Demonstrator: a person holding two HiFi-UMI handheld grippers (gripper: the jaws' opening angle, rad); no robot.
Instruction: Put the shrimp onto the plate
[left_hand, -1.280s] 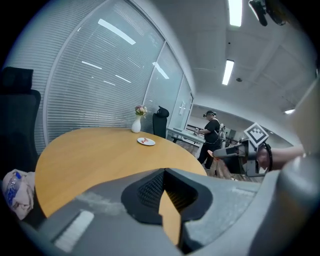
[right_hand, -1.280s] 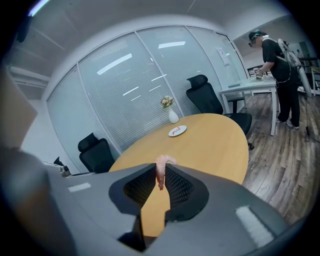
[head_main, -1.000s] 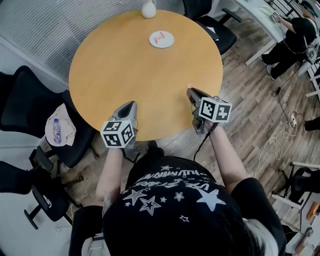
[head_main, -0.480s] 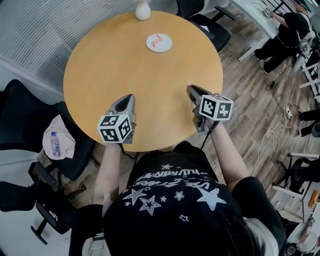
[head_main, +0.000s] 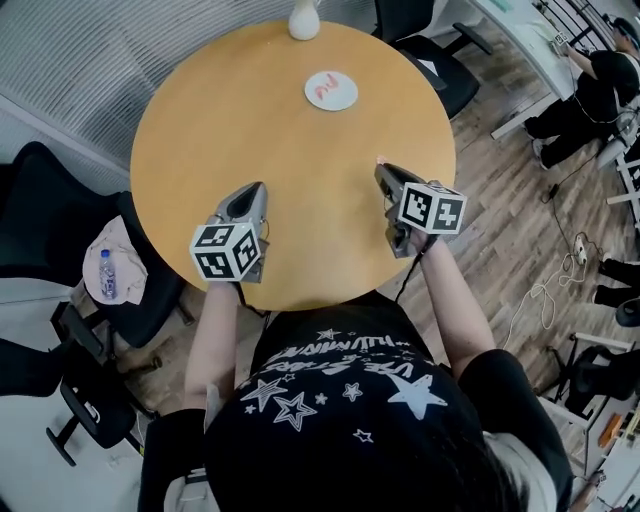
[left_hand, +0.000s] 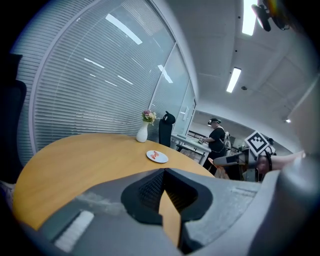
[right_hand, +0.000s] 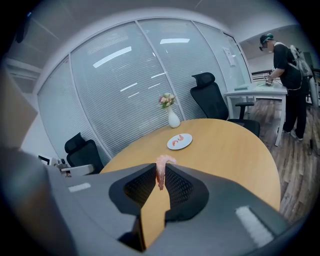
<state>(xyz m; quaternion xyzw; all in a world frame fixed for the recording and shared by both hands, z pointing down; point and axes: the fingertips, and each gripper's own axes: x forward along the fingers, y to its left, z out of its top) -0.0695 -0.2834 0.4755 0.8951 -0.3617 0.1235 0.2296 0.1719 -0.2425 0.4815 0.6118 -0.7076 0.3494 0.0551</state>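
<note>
Near left: left gripper (head_main: 255, 188) poised over the near edge of the round tan wooden worktop (head_main: 290, 150), fingers (left_hand: 147, 192) clenched tip to tip on nothing.

Near right: right gripper (head_main: 381, 166) level with it, well apart from it, above the worktop's right side. Fingers (right_hand: 181, 189) grasping a pale pink shrimp (right_hand: 161, 167) by its lower part, curled end poking up past the tips.

Far, right of centre: small round white plate (head_main: 346, 96), flat on the worktop, well apart from both grippers. Already carrying two pink pieces (head_main: 322, 87), probably shrimp; too small to confirm. Beyond it, at the far edge: white ceramic vase (head_main: 304, 20) with flowers.

Step in hand, as judged: carry. Shrimp lifted and secured, not yet over the plate.

Next move, as judged: long reach forward and slightly left with the right gripper, grip kept firm in transit; stop over a bare part of the plate, lower close, then release. No part for the left gripper.
</note>
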